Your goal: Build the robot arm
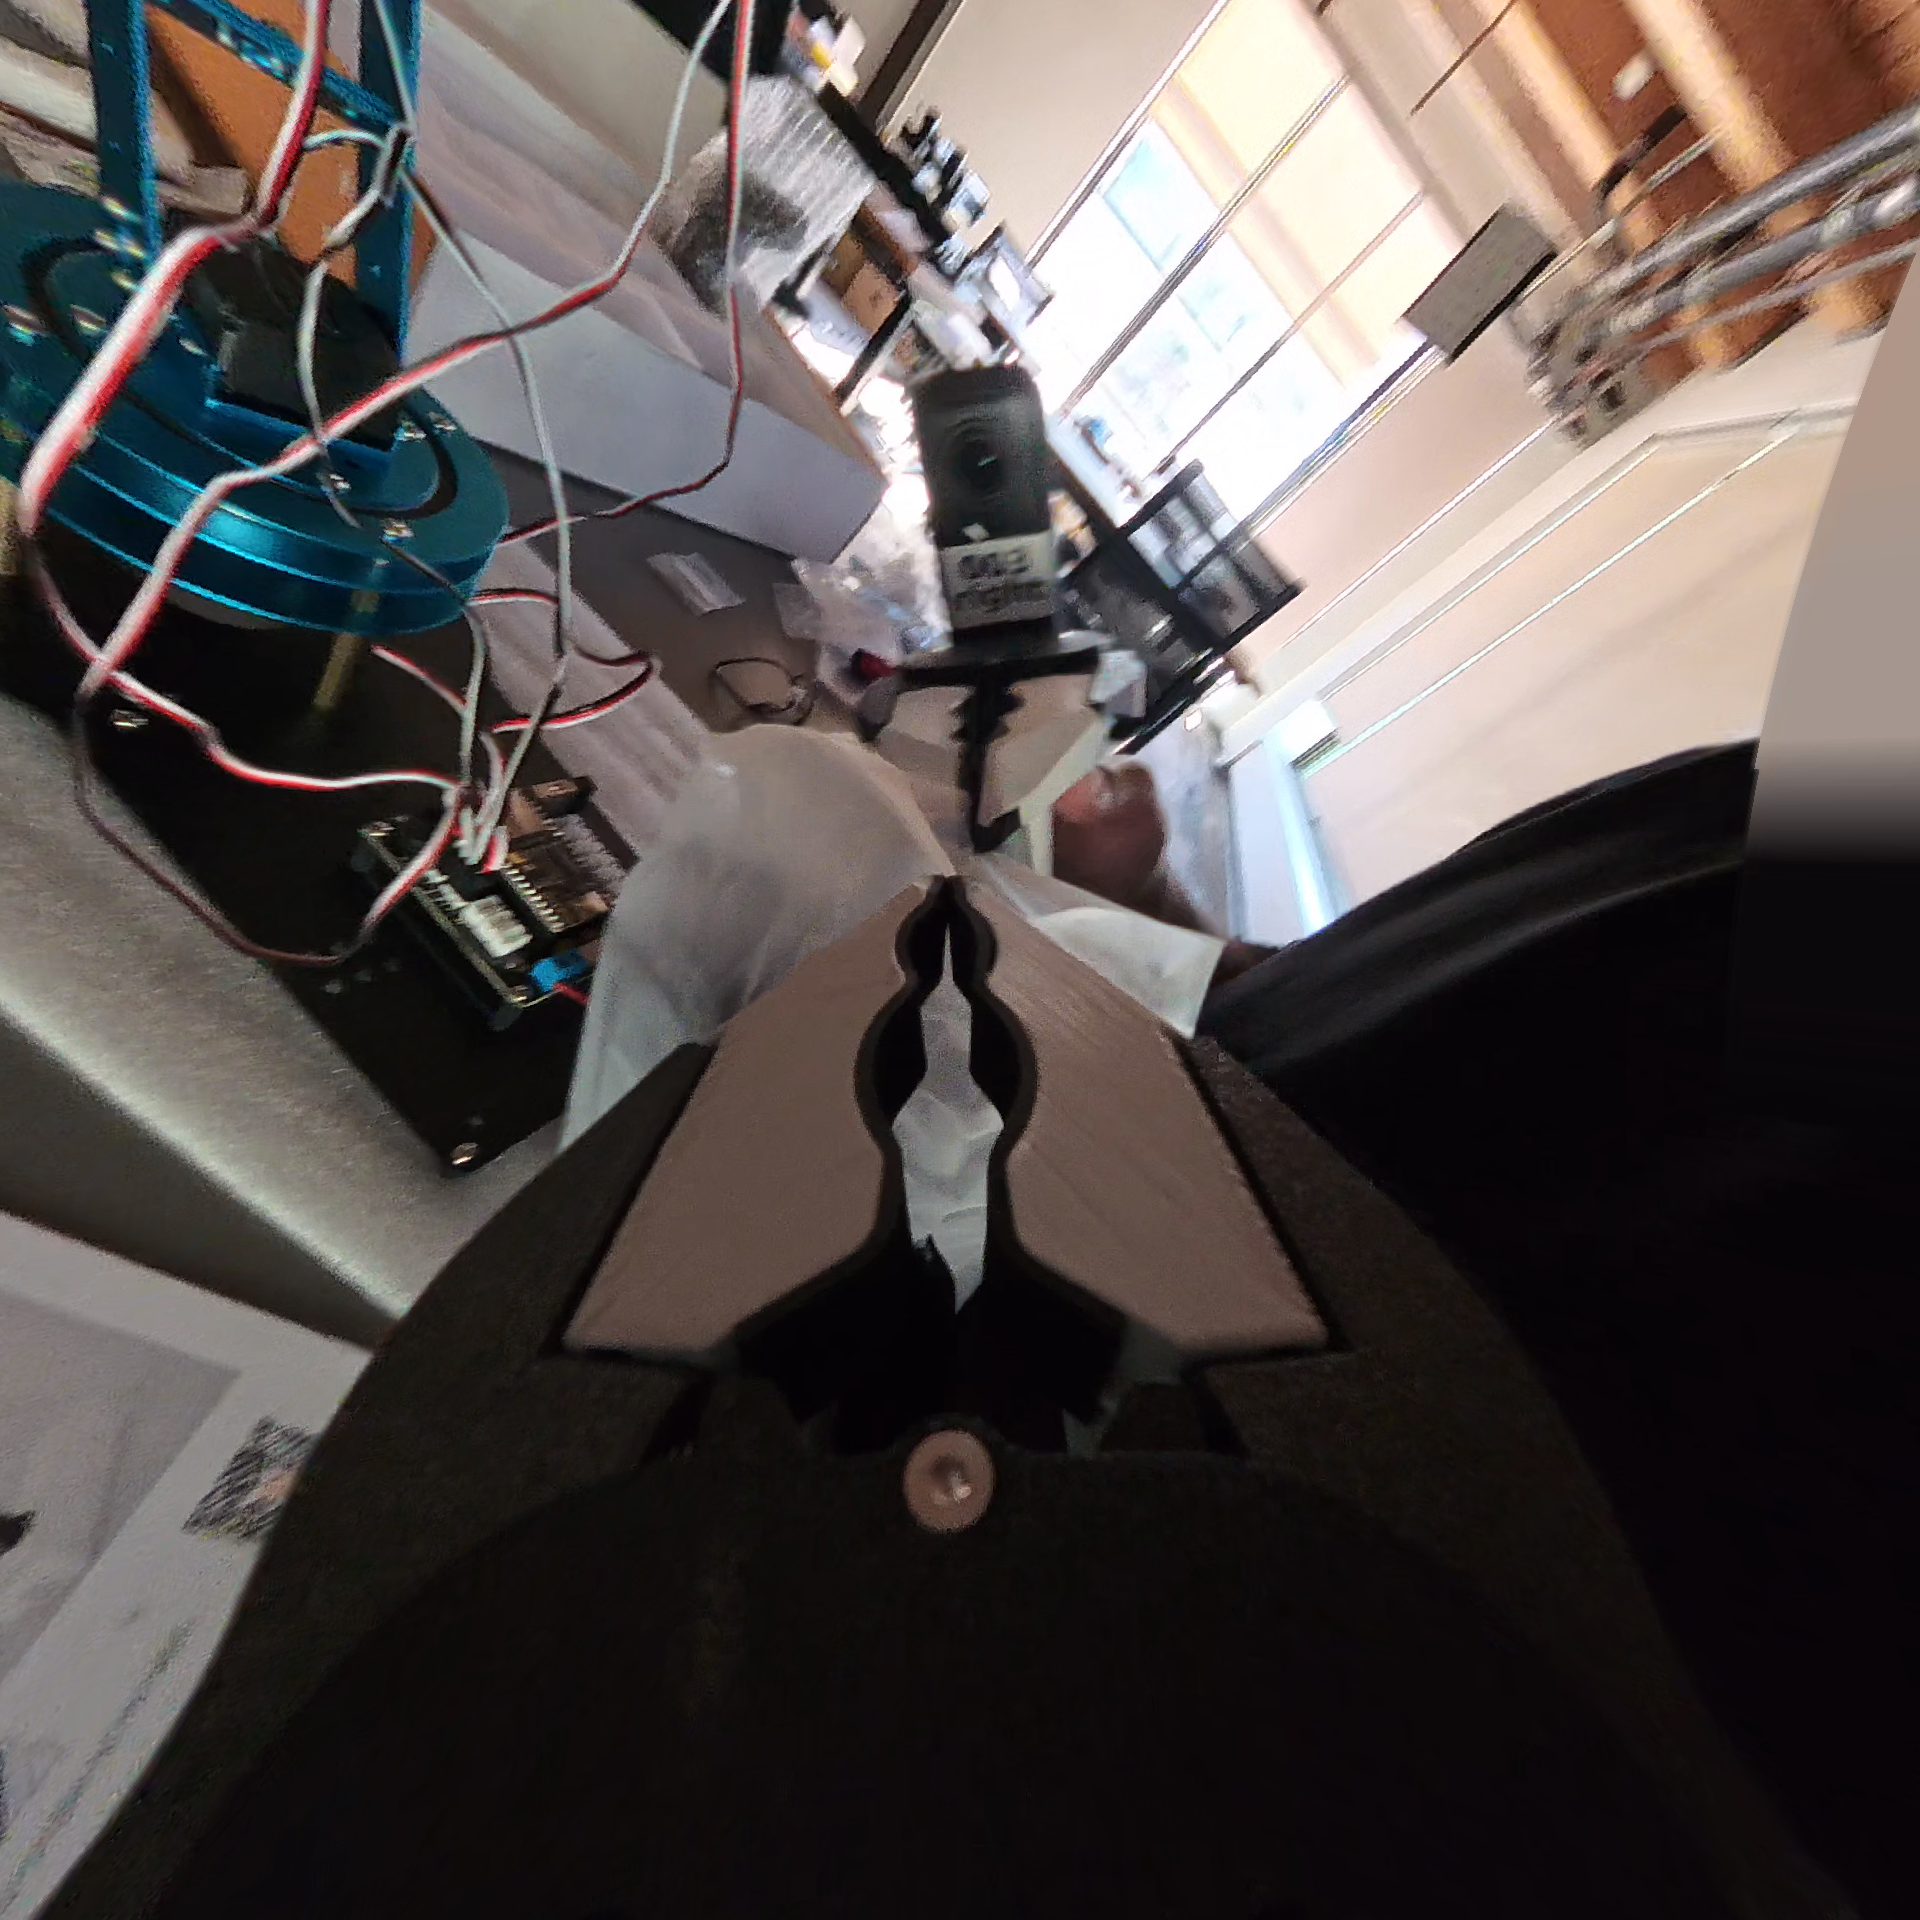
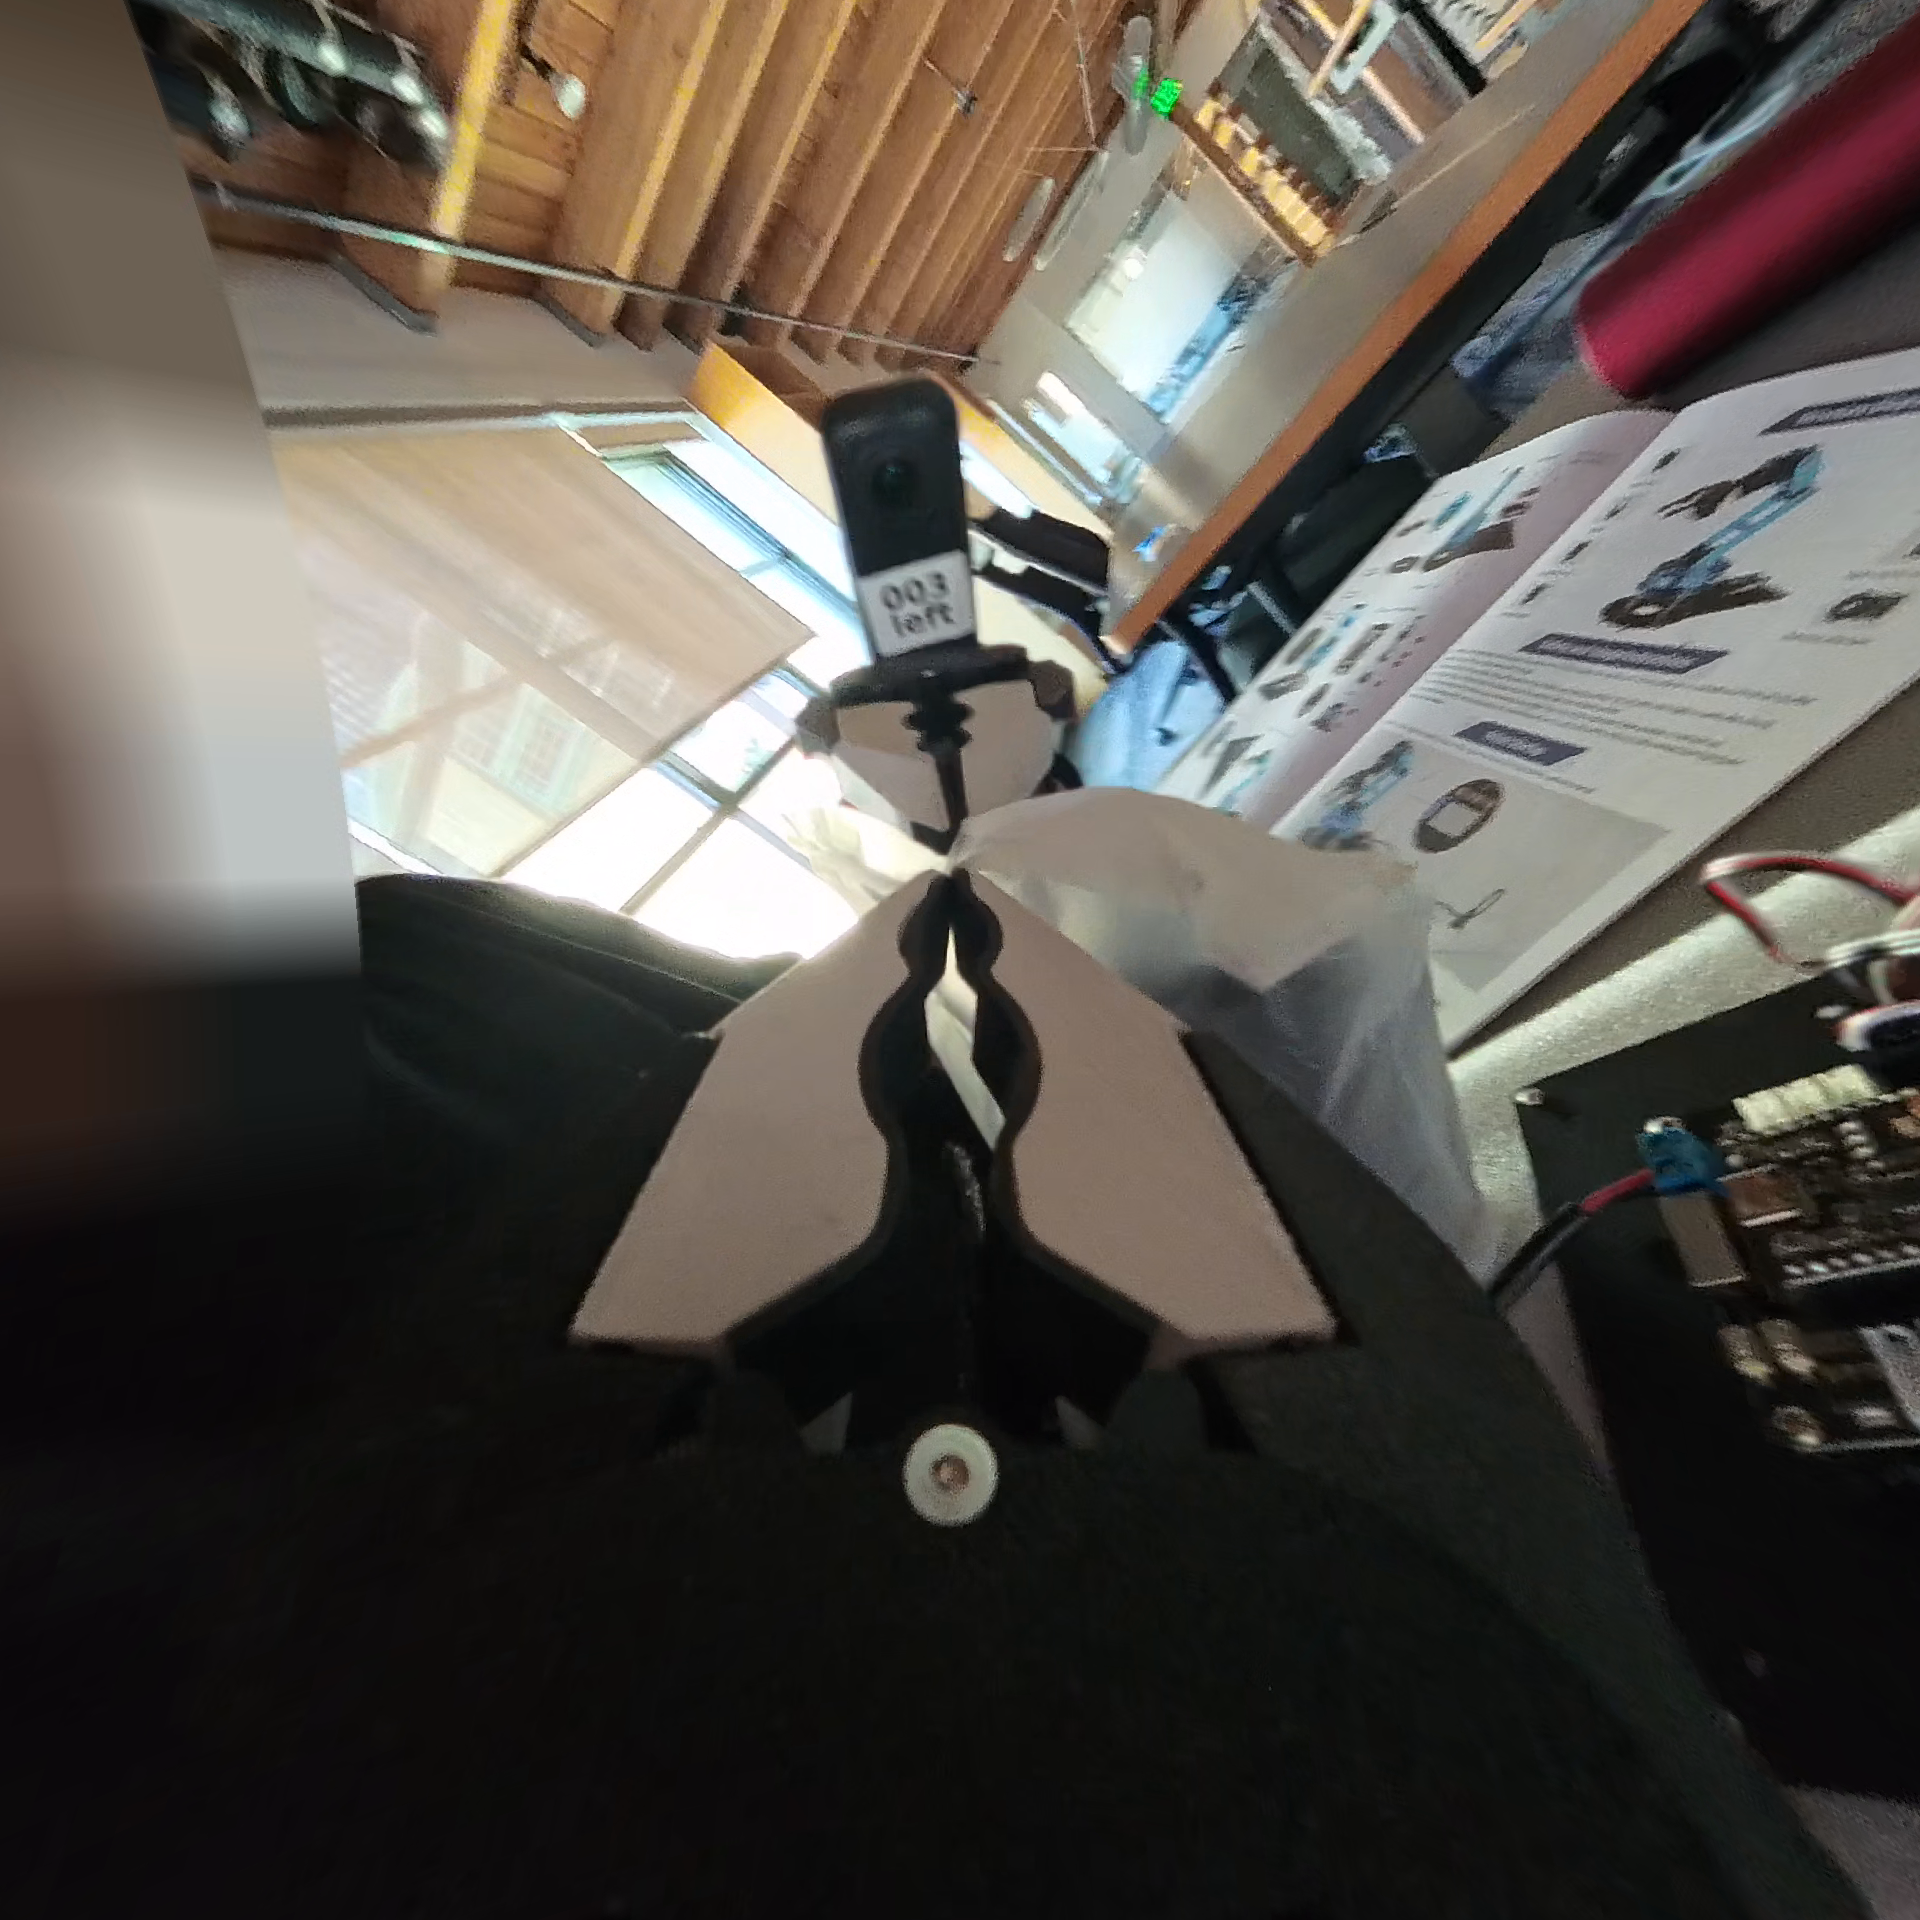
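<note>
I have both tongs pinched on the same clear plastic bag (image 1: 727, 894), which hangs in the air between them above the tabletop (image 1: 187, 1039). My left tongs (image 1: 948, 904) are nearly closed, with a strip of the film showing in the narrow gap between the fingers, and my right tongs (image 2: 954, 894) are drawn just as tight on another edge of the bag (image 2: 1247, 914). From each camera I see the other tool facing me, close in, with its camera module upright. My worry is the film: it looks thin and slippery, and each grip is only at the fingertips, so I judge that pulling the two tools apart unevenly could slide an edge out or tear the plastic. I cannot tell whether anything is inside the bag, so a sudden release could spill contents I have not accounted for. Just beside the bag on the left stands a blue robot-arm kit (image 1: 260, 468) with loose red, white and black wires (image 1: 499, 644) running to a circuit board (image 1: 499, 894). If I swing the bag or my tools that way, I could snag a wire and pull a connector. A printed instruction sheet (image 2: 1558, 675) lies on the tabletop near my right tool.
</note>
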Action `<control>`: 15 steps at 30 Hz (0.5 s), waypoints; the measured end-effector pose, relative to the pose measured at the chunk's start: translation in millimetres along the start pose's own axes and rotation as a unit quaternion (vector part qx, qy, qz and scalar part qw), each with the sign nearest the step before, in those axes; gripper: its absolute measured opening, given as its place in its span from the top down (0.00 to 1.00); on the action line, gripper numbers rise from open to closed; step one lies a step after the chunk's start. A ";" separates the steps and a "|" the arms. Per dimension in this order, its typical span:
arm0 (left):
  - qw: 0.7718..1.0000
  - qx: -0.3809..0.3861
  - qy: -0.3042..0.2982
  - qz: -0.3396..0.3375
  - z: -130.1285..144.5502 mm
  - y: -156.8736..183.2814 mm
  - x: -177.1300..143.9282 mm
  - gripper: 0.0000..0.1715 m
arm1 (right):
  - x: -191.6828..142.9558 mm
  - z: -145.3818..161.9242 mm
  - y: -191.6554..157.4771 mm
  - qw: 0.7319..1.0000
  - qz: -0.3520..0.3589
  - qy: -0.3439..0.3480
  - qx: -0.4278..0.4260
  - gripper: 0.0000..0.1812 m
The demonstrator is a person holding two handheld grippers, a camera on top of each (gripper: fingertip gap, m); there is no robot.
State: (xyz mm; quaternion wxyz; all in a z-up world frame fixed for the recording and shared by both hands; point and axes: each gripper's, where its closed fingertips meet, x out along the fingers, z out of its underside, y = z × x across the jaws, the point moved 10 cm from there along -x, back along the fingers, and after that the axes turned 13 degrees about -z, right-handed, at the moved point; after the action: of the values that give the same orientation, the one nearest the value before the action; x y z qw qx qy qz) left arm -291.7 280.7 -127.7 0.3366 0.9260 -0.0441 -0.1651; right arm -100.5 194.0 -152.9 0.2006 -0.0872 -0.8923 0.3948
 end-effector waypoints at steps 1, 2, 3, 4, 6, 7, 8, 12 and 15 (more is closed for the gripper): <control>1.000 0.019 -0.012 -0.018 -2.6 1.6 -1.2 1.00 | 1.8 0.9 -3.6 0.999 0.027 -0.015 -0.030 1.00; 0.998 0.042 -0.028 -0.035 -5.5 4.8 -1.7 1.00 | 4.7 2.0 -9.1 0.995 0.057 -0.034 -0.072 1.00; 0.996 0.061 -0.049 -0.044 -8.6 9.3 -1.4 1.00 | 8.3 2.4 -16.4 0.989 0.081 -0.051 -0.112 1.00; 0.994 0.071 -0.075 -0.046 -11.8 14.3 -0.6 1.00 | 11.7 2.6 -24.1 0.981 0.101 -0.068 -0.149 1.00; 0.990 0.049 -0.125 -0.037 -19.8 21.5 2.1 0.99 | 16.0 3.0 -36.4 0.966 0.134 -0.085 -0.202 1.00; 0.988 0.023 -0.150 -0.027 -24.5 22.8 3.7 0.94 | 17.3 4.6 -39.3 0.963 0.140 -0.090 -0.212 1.00; 0.984 -0.001 -0.175 -0.023 -29.2 22.5 5.5 0.87 | 18.4 7.1 -40.3 0.961 0.141 -0.094 -0.218 1.00; 0.965 -0.007 -0.261 -0.027 -41.5 24.3 15.8 0.85 | 15.4 19.1 -39.9 0.962 0.139 -0.079 -0.223 1.00; 0.945 0.046 -0.322 -0.038 -39.0 34.6 28.2 0.86 | 8.9 24.9 -41.5 0.964 0.138 -0.060 -0.219 1.00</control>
State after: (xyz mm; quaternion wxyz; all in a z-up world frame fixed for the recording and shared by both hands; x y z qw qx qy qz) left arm -251.1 272.4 -85.3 0.2548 0.8389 -0.1223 -0.4651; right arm -119.0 152.2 -134.7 0.0663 -0.2279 -0.9466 0.2181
